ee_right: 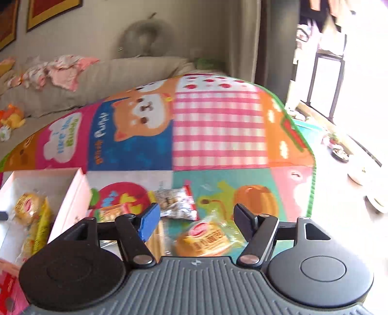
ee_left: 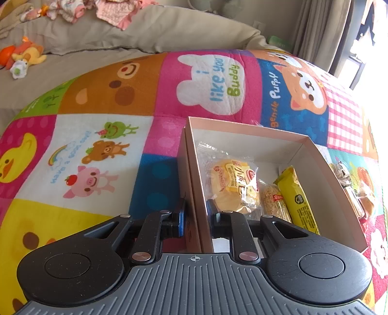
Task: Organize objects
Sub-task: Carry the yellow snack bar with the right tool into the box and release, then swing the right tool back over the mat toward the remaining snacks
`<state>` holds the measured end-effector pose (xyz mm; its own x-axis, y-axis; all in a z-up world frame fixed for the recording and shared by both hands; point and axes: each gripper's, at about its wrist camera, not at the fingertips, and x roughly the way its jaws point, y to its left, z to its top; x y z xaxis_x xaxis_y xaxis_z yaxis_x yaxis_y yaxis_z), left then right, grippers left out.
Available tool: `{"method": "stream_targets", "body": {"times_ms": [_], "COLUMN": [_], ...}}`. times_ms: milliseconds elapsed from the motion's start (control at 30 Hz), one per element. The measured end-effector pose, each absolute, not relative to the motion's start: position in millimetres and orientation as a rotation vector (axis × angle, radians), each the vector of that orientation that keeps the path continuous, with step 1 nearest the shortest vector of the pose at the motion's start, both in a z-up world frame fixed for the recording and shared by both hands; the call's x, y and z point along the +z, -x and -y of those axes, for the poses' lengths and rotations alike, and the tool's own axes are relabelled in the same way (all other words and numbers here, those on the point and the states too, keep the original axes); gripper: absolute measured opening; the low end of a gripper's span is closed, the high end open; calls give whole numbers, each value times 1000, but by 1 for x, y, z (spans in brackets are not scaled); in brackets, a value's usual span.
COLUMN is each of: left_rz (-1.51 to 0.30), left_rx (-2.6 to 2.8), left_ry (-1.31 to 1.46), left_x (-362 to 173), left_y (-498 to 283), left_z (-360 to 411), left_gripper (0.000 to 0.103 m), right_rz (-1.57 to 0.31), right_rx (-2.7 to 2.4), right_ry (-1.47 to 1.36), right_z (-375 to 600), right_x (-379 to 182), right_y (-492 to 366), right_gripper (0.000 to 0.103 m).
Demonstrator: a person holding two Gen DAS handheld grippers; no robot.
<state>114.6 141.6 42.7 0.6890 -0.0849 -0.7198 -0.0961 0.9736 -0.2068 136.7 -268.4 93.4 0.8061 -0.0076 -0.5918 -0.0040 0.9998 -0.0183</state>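
Observation:
A pale pink cardboard box (ee_left: 245, 129) lies on a colourful cartoon play mat (ee_left: 101, 150). Inside it lie a wrapped yellow bun (ee_left: 232, 186), a small grain bar (ee_left: 274, 198) and a long yellow snack pack (ee_left: 298, 201). My left gripper (ee_left: 195, 219) is shut on the box's left wall (ee_left: 191, 184), one finger outside and one inside. My right gripper (ee_right: 196, 221) is open above a second wrapped bun (ee_right: 206, 240) on the mat. A silver snack bag (ee_right: 177, 201) and an orange packet (ee_right: 114, 213) lie beside it. The box also shows at the left in the right wrist view (ee_right: 72, 196).
A beige cushion with pink clothes (ee_left: 116, 14) and a plush toy (ee_left: 26, 54) lie behind the mat. The mat's green edge (ee_right: 298, 135) borders a bright floor with dishes (ee_right: 359, 174) at the right. A red item (ee_right: 9, 283) sits at the lower left.

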Motion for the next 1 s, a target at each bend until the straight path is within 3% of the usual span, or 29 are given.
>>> {"method": "stream_targets", "body": {"times_ms": [200,500,867,1000], "left_rz": [-810,-820,-818,-813], "left_rx": [22,34,15,10], "left_ry": [228,220,252,261], "left_x": [43,44,43,43], "left_y": [-114,-111,-107,-105], "left_z": [-139,-135,-138,-139], "left_gripper": [19,19,22,22], "right_rz": [-700,-786,-916,-863], "right_rx": [-107,-123,251,250], "right_ry": [-190,-294,-113,9], "right_z": [341,354,283,272], "right_x": [70,15,15,35], "right_y": [-172,-234,-169,-146], "right_gripper": [77,78,73,73]}}
